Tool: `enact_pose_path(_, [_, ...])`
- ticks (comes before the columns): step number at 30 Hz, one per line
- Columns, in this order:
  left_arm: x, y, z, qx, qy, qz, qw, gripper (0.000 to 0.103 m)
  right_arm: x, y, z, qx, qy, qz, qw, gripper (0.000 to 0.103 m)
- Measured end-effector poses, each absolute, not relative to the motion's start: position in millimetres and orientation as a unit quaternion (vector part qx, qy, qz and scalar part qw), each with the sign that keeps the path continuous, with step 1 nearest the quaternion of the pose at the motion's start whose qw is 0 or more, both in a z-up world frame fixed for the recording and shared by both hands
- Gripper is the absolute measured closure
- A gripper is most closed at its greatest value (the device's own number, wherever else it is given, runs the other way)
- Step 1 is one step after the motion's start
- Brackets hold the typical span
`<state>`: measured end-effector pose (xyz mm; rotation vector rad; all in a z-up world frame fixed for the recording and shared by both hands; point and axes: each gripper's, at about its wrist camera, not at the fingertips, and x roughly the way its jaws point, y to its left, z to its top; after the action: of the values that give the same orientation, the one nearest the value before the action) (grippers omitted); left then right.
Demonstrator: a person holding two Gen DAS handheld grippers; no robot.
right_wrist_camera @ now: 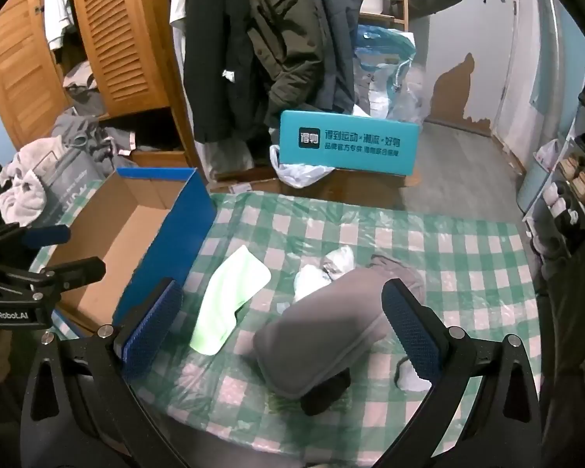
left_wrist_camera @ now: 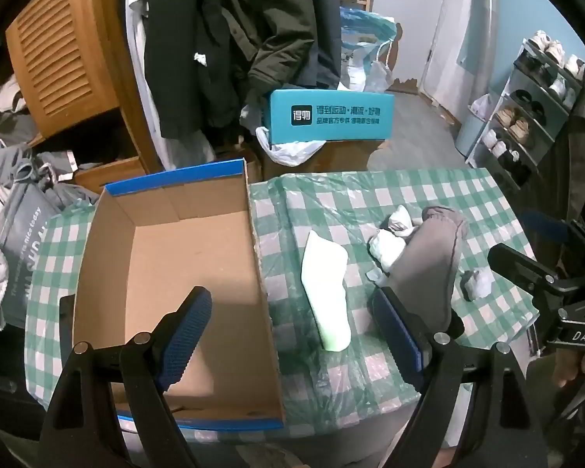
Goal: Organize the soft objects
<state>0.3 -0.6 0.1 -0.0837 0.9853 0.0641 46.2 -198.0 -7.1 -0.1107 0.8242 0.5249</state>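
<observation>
- Left claw (left_wrist_camera: pixel 296 335): nearest the left wrist camera, jaws spread wide, nothing between the pads. It hangs tilted down over the seam between box and cloth.
- Right claw (right_wrist_camera: pixel 296 323): nearest the right wrist camera, jaws likewise at full spread, holding nothing. The grey sock lies under the gap between its fingers; no pad presses on it.
- Box (left_wrist_camera: pixel 109 241): open cardboard, blue rim, under and ahead of the left claw's left finger. No soft object can be seen on its floor.
- Green sock (left_wrist_camera: pixel 327 292): flat on the checked cloth (left_wrist_camera: pixel 468 195), just right of the box wall, between the left claw's fingers in that view and ahead-left of the right claw.
- Grey sock (right_wrist_camera: pixel 323 335): largest item, directly ahead of the right claw, with a dark piece (right_wrist_camera: pixel 325 394) under its near end.
- White socks (right_wrist_camera: pixel 323 273): bunched beyond the grey sock, touching it. A further small white piece (right_wrist_camera: pixel 411 378) lies beside the right claw's right finger.
- Progress, judged: sorting has not visibly begun. Every soft object in view is on the cloth; all remain to be moved into the box.
- Likely first pick, judged: the grey sock for the right claw, or the green sock for the left.
</observation>
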Motion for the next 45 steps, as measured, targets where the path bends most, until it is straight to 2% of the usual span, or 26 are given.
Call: enact_pose_path(45, [-0.2,-9.0,-7.4,-0.055,0.476,0.015,0.878,0.017,47.5,-204.9,-6.5,-0.057,0.399,0.250,0.880,0.002])
